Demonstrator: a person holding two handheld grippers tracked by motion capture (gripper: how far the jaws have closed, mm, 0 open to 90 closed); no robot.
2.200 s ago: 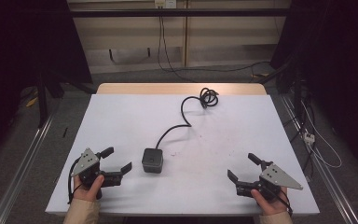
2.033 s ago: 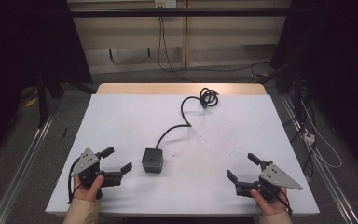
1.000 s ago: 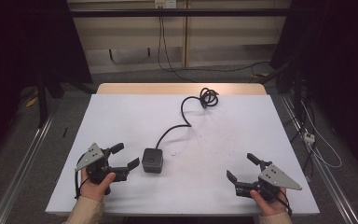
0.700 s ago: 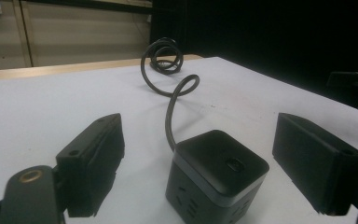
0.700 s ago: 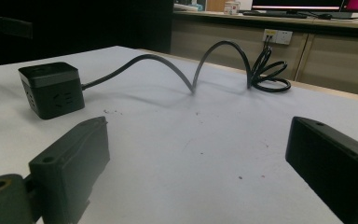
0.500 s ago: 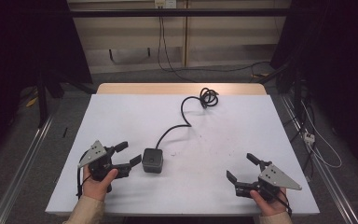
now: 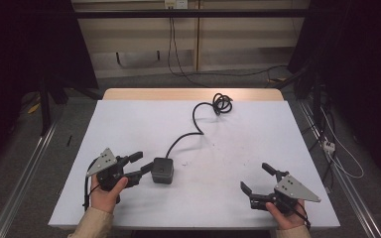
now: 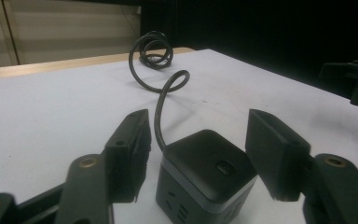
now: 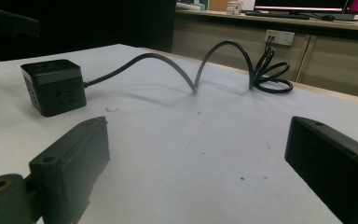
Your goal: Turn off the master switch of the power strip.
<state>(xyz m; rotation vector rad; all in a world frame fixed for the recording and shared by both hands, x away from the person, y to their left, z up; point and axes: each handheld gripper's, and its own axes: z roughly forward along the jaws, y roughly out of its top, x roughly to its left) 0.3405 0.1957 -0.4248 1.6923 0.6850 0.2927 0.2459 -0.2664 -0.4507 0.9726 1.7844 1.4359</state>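
Left tool (image 8: pixel 196 158), jaws just narrowing but not yet pressing, straddles the dark grey cube-shaped plastic power socket (image 8: pixel 205 179) on the white table (image 7: pixel 129 124) near its front edge: judged rigid, fairly light, smooth-sided, best gripped on opposite flat walls, its stiff black cable (image 7: pixel 193 121) trailing beyond; right tool (image 7: pixel 260 181) stands released.

Overhead cam fwd-down; gripper cams low.

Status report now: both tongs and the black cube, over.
Left tongs closing around power cube, no grip yet. Right tongs open, idle. Cable trails behind.
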